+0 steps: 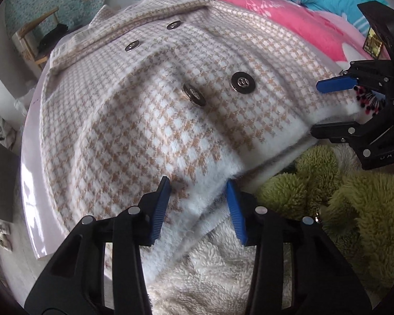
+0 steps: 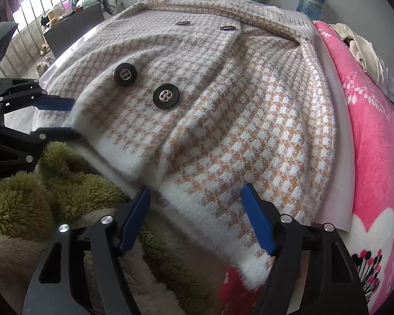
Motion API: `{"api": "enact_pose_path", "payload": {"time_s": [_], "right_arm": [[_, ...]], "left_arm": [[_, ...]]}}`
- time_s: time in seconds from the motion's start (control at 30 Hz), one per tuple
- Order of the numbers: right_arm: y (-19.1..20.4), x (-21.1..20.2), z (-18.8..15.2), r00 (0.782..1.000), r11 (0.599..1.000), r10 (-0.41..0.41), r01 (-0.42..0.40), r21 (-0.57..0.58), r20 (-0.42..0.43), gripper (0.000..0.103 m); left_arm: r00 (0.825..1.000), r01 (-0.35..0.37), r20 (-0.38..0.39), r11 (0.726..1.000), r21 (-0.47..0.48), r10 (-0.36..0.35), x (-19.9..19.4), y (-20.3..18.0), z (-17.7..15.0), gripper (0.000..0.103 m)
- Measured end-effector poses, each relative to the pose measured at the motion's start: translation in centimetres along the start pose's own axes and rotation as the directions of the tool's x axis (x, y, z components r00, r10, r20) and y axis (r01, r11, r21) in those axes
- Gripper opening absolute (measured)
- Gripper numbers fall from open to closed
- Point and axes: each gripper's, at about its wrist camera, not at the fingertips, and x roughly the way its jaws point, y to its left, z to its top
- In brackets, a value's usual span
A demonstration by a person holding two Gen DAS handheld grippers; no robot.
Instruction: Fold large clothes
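Two grippers straddle the white hem of a beige-and-white houndstooth coat [image 1: 149, 110] spread flat on a pale board [image 1: 31, 183]. At the hem's left part, the left gripper [image 1: 198, 200] stands partly open, fuzzy hem between its blue pads without a firm pinch showing. Four dark buttons [image 2: 166, 96] run up the coat's middle. At the right part, the right gripper [image 2: 195, 202] stands wider, hem between its pads, unpinched. Beside it lies a pink blanket [image 2: 375, 136].
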Motion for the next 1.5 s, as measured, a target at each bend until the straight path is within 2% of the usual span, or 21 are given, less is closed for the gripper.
{"api": "enact_pose_path", "payload": {"time_s": [0.13,0.23,0.33,0.43,0.53,0.63,0.77,0.8,0.83,0.87,0.9,0.93,1.0,1.1,1.23,1.33,1.47,1.5], "right_arm": [[-0.2,-0.2,0.1,1.000,1.000,-0.024,0.024,-0.014,0.017,0.052],[0.0,-0.5,0.1,0.999,0.999,-0.017,0.018,-0.033,0.032,0.050],[1.2,-0.5,-0.1,0.999,0.994,-0.016,0.019,-0.109,0.036,0.050],[2.2,-0.4,-0.4,0.997,0.978,-0.066,0.074,-0.196,0.047,0.050],[2.8,0.0,-0.4,0.994,0.967,-0.093,0.103,-0.233,0.053,0.050],[3.9,0.4,-0.4,0.985,0.934,-0.160,0.174,-0.313,0.070,0.058],[4.5,0.4,-0.4,0.976,0.911,-0.195,0.215,-0.351,0.093,0.060],[4.4,0.3,-0.5,0.977,0.913,-0.192,0.213,-0.349,0.094,0.058],[4.4,0.1,-0.5,0.978,0.916,-0.183,0.205,-0.344,0.096,0.045],[4.4,-0.1,-0.5,0.980,0.920,-0.173,0.196,-0.341,0.095,0.037],[4.5,-0.5,-0.5,0.982,0.924,-0.165,0.188,-0.334,0.097,0.021],[4.4,-1.1,-0.5,0.984,0.930,-0.148,0.174,-0.325,0.102,0.010],[4.0,-2.7,-0.3,0.988,0.946,-0.100,0.132,-0.297,0.120,0.007],[2.2,-4.7,0.3,0.988,0.966,-0.048,0.083,-0.244,0.145,0.005],[-0.2,-7.6,0.6,0.988,0.978,0.070,-0.040,-0.204,0.141,0.003],[-0.3,-6.8,0.1,0.993,0.974,0.073,-0.050,-0.222,0.096,0.003],[-0.5,-4.2,-0.2,0.996,0.980,0.080,-0.071,-0.187,0.041,0.003],[-0.5,-3.9,-0.2,0.996,0.982,0.080,-0.072,-0.177,0.036,0.007]], "left_arm": [[1.000,-0.022,0.012,1.000,0.019,0.022,-0.2,-0.3,0.2,0.034],[0.999,-0.025,0.026,1.000,0.012,0.025,-0.2,-0.3,0.3,0.030],[0.999,-0.021,0.029,1.000,-0.004,0.022,0.0,-0.1,0.3,0.026],[0.999,-0.021,0.032,1.000,0.005,0.021,-0.1,-0.1,0.3,0.026],[0.999,-0.025,0.026,1.000,0.014,0.025,0.0,-0.2,0.3,0.026],[0.999,-0.032,0.018,0.999,0.011,0.032,0.3,-0.3,0.4,0.028],[0.999,-0.035,0.027,0.999,0.006,0.035,0.3,-0.3,0.3,0.027],[0.999,-0.037,0.033,0.999,0.009,0.037,0.2,-0.4,0.3,0.026],[0.998,-0.043,0.040,0.999,0.015,0.043,0.1,-0.5,0.2,0.025],[0.997,-0.054,0.051,0.998,0.024,0.052,-0.1,-0.7,0.2,0.020],[0.996,-0.067,0.062,0.997,0.037,0.065,-0.3,-0.9,0.1,0.016],[0.992,-0.096,0.088,0.993,0.067,0.090,-0.9,-1.3,0.1,0.015],[0.985,-0.125,0.132,0.985,0.119,0.109,-2.0,-2.0,0.0,0.012],[0.983,-0.124,0.158,0.977,0.174,0.097,-3.4,-2.6,0.0,0.012],[0.989,-0.082,0.139,0.977,0.199,0.054,-4.3,-2.2,0.1,0.011],[0.992,-0.079,0.112,0.970,0.229,0.054,-4.0,-2.3,-0.1,0.011],[0.996,-0.089,0.027,0.958,0.274,0.085,-1.4,-3.3,-0.8,0.013],[0.997,-0.083,0.018,0.959,0.271,0.081,-1.3,-3.3,-0.8,0.015]]}}
